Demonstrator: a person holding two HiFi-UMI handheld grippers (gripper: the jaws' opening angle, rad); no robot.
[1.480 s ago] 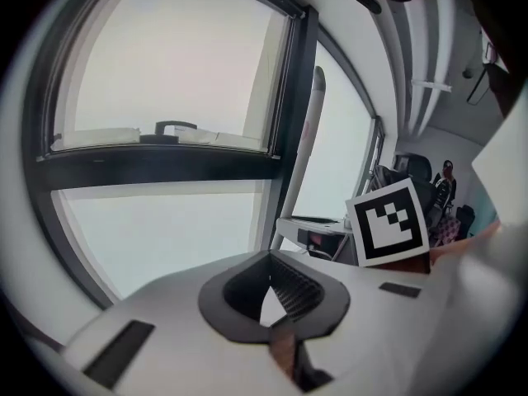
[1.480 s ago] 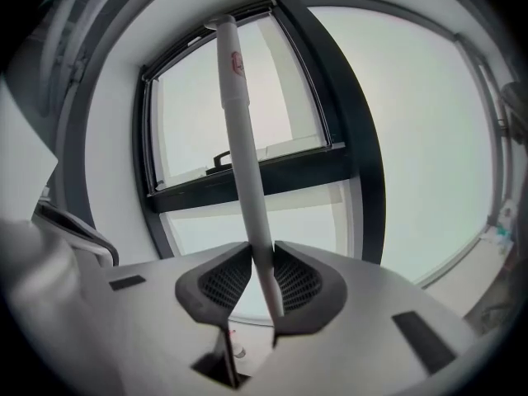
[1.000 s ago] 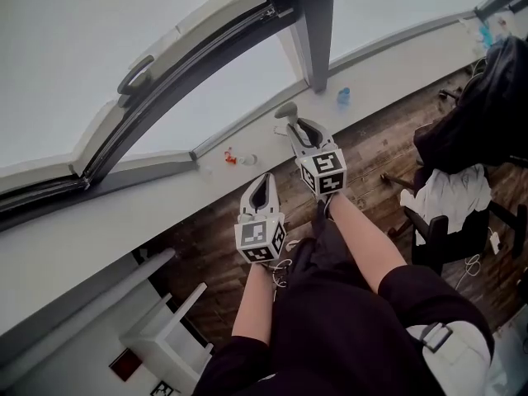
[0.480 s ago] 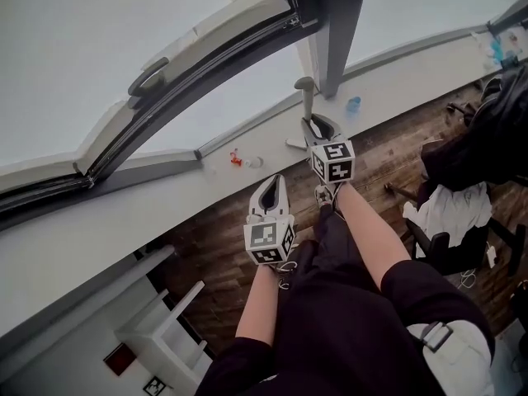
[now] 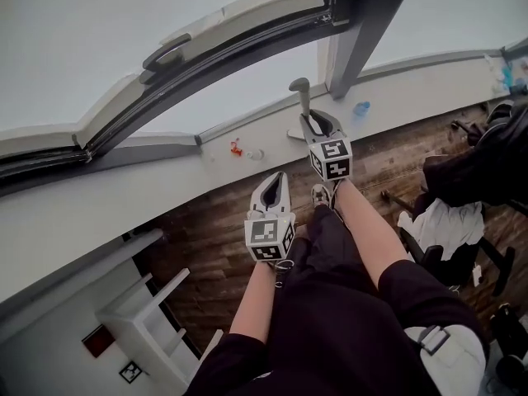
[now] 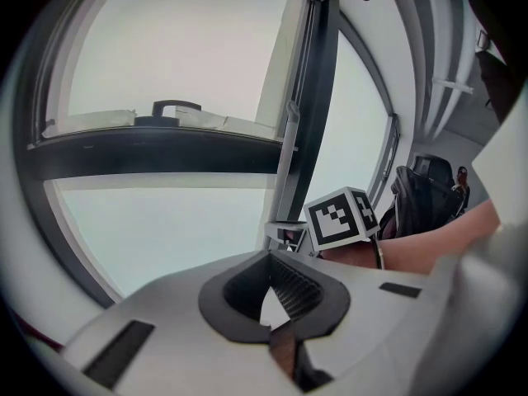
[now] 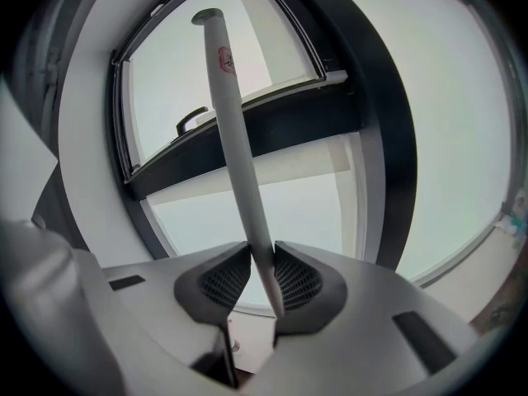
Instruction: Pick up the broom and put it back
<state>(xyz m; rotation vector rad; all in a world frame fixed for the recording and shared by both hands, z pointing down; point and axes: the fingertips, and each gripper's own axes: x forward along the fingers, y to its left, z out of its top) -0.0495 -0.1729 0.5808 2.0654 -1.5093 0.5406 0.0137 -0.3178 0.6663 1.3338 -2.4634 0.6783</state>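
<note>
Broom handle is pale and slim and sits clamped between the jaws of the right gripper. It rises from them in front of the window. In the right gripper view the handle crosses both ribbed pads and its rounded end lies against the white frame. The broom's head is not in view.

- Window: large tilted sash with a dark handle. A dark mullion stands just right of the broom handle's tip in the head view.
- Sill: a long white ledge. Its front edge passes under the right gripper.
- Wooden floor: a narrow strip lies between the sill wall and the person's legs.
- Chair, draped in dark and white cloth, is well apart to the right.
- White shelf unit is at lower left, below the left gripper.
- Left gripper: its tips are together with nothing between them. It hangs over the floor strip, short of the sill.
- Small items on the sill: a red piece to the left of the right gripper and a blue piece to its right, both apart from the broom.

Against one second back, the right gripper sits closer to the mullion's foot and the handle reads more upright. The left gripper is about where it was.
</note>
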